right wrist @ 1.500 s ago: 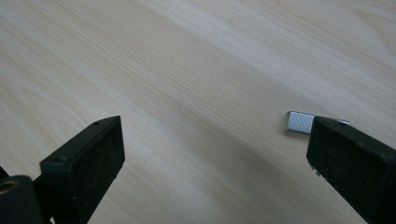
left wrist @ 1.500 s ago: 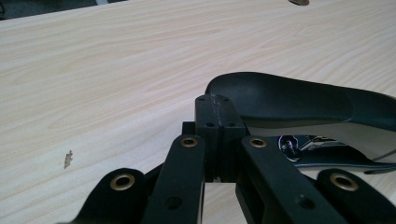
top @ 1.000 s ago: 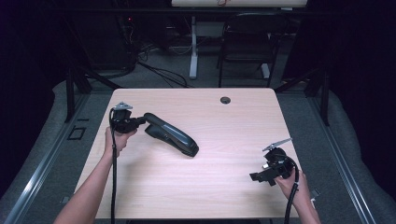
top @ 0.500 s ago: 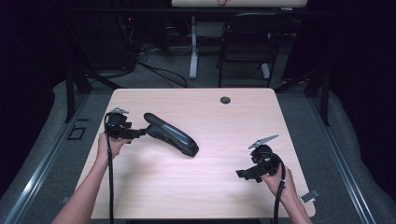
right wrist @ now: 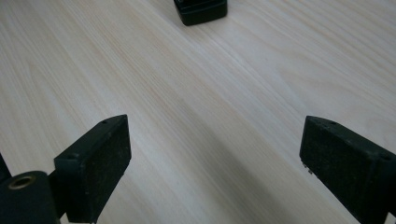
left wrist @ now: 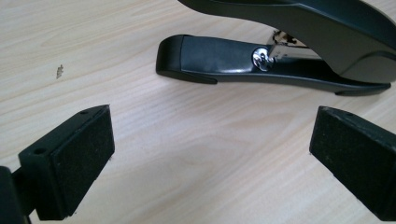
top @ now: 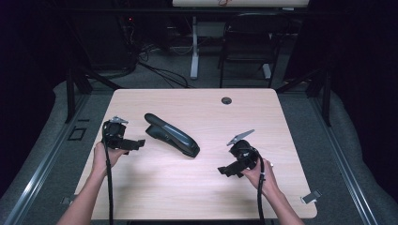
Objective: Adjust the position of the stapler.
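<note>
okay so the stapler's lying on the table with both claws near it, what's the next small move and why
Probably bring the right claw toward the stapler. Its jaws stand open over bare table, apart from the stapler. The left claw has just been opening, with nothing between its jaws, and sits just short of the stapler's end.

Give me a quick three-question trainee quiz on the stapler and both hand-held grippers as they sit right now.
1. True or false: the left hand-held gripper is clamped on the stapler.
2. Which lies nearer the stapler: A) the left hand-held gripper, B) the right hand-held gripper?
3. What does the stapler rest on?

Key:
1. False; its jaws have just been opening and stand wide, nothing between them.
2. A.
3. The wooden table, lying free of both grippers.
</note>
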A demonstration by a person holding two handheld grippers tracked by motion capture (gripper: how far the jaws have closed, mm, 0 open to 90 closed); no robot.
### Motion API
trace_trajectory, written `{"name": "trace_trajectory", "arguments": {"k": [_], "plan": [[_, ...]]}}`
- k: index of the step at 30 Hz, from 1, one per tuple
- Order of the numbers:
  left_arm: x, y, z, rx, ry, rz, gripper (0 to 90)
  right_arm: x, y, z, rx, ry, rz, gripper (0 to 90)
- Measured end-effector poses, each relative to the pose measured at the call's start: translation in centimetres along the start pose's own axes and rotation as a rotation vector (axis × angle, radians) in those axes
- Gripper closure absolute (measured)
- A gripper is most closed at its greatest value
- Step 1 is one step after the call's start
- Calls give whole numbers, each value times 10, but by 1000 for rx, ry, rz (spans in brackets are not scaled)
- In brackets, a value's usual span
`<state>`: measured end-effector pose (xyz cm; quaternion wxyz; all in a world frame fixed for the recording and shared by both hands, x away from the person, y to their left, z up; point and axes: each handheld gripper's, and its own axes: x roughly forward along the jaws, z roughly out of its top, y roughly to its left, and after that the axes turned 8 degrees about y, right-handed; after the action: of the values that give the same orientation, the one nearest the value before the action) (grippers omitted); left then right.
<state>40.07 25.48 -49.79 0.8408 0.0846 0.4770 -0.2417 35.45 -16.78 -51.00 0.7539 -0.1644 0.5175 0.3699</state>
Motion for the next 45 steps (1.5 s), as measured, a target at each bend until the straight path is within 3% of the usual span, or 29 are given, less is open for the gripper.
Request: {"name": "trace_trajectory", "arguments": {"k": [1, 5, 10, 14, 16, 20, 24, 25, 27, 29, 30, 36, 45], "plan": [[-2, -1, -2, -1, 6, -5, 0, 8, 2, 9, -24, 8, 6, 86], [-9, -4, -13, -8, 16, -1, 0, 17, 6, 23, -43, 13, 17, 83], [-22, -4, -26, -46, -10, 29, 0, 34, 13, 50, -70, -6, 43, 103], [-28, -8, -31, -93, -46, -49, 0, 43, 17, 64, -83, -7, 41, 155], [-32, -17, -35, -88, -52, -80, 0, 49, 20, 79, -87, -19, 22, 242], [-29, -19, -39, -76, -31, -77, 0, 52, 20, 91, -81, -29, 22, 302], [-20, -8, -41, -109, -6, -101, 0, 57, 21, 107, -65, -40, 21, 374], [-16, -3, -41, -121, -1, -101, 0, 61, 22, 114, -70, -36, 20, 433], [-16, -1, -42, -120, 5, -104, 0, 62, 22, 116, -74, -33, 27, 414], [-15, 1, -42, -130, 0, -104, 0, 64, 23, 120, -80, -37, -13, 448], [-14, 3, -41, -126, 7, -106, 0, 64, 21, 122, -66, -44, -7, 465], [-10, 3, -39, -115, 13, -108, 0, 73, 16, 127, -57, -9, -18, 425], [-4, 1, -35, -93, 23, -115, 0, 89, 26, 135, -144, 49, -111, 442]]}}
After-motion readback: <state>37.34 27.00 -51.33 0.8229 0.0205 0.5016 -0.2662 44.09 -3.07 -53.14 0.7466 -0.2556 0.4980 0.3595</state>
